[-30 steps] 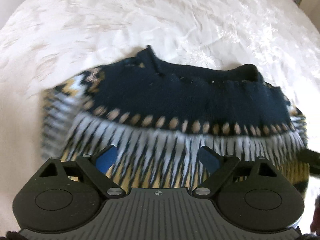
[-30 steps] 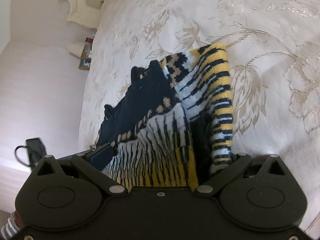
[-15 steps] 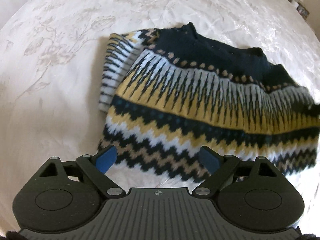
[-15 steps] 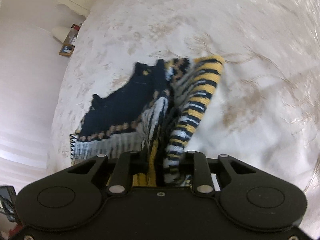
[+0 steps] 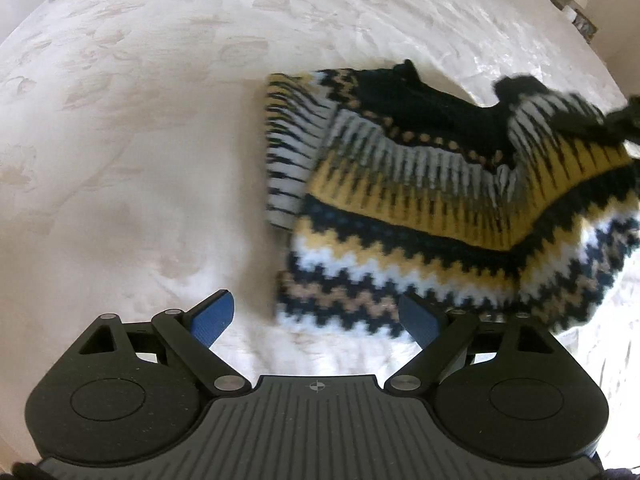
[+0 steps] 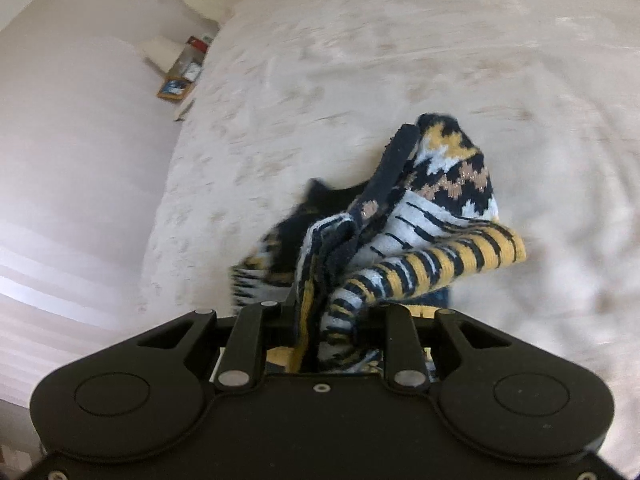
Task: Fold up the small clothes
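My left tool (image 5: 316, 316) hangs with its blue-padded fingers (image 5: 212, 318) spread wide and holding nothing, just short of the near hem of a patterned knit sweater (image 5: 440, 216) that lies on a cream bed (image 5: 140, 140) with a pale floral cover. The sweater, banded in navy, yellow, tan and white, sits to the right of centre in my left view, one striped sleeve (image 5: 286, 148) tucked along its left edge and its far right side lifted and blurred. My right tool (image 6: 324, 320) is clamped on a bunched fold of that sweater (image 6: 432, 216), raising a striped sleeve (image 6: 436, 264) and a zigzag-patterned part above the bed (image 6: 400, 60). A small bedside stand with a framed picture (image 6: 176, 88) shows beyond the bed's far edge.
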Available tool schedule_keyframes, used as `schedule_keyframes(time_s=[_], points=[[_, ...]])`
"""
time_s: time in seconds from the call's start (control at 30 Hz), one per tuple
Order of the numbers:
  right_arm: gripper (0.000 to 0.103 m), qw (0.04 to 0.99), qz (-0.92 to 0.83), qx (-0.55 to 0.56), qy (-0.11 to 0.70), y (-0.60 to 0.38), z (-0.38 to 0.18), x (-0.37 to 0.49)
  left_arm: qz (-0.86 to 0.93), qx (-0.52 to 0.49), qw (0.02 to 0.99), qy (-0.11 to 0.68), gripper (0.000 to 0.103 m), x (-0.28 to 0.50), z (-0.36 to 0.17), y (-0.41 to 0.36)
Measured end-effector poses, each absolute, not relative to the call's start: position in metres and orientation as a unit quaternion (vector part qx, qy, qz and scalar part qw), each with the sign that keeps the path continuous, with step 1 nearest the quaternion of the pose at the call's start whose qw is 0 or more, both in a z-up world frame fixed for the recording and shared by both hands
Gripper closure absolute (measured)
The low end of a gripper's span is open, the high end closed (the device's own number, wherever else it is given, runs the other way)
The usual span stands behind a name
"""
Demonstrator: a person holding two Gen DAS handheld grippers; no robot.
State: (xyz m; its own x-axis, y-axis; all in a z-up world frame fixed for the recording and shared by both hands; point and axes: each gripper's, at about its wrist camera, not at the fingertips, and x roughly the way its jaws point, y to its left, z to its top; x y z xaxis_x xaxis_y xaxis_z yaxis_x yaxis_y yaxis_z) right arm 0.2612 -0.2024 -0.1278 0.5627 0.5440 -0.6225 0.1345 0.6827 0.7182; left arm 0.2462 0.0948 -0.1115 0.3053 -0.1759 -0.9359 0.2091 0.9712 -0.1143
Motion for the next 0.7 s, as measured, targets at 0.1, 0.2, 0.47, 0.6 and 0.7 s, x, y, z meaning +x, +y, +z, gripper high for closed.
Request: schedule_keyframes(time_s=[0.1, 0.2, 0.47, 0.6, 0.7], points=[[0.071, 0.802, 0.140, 0.354, 0.461, -0.167, -0.125, 0.274, -0.117, 0.010, 0.806, 0.580, 0.013, 0.249, -0.112, 0.112], [0.071, 0.799, 0.146, 0.329, 0.481, -0.132, -0.131, 0.285, -0.115, 0.009, 0.805, 0.582, 0.013, 0.251, -0.113, 0.126], [0.070, 0.803, 0.120, 0.255, 0.524, -0.066, -0.151, 0.303, -0.110, 0.008, 0.797, 0.594, 0.013, 0.257, -0.121, 0.155], [0.062, 0.804, 0.114, 0.239, 0.532, -0.041, -0.154, 0.312, -0.111, 0.006, 0.793, 0.599, 0.013, 0.260, -0.124, 0.161], [0.054, 0.805, 0.129, 0.266, 0.513, -0.036, -0.151, 0.316, -0.113, 0.003, 0.793, 0.599, 0.013, 0.262, -0.122, 0.164]])
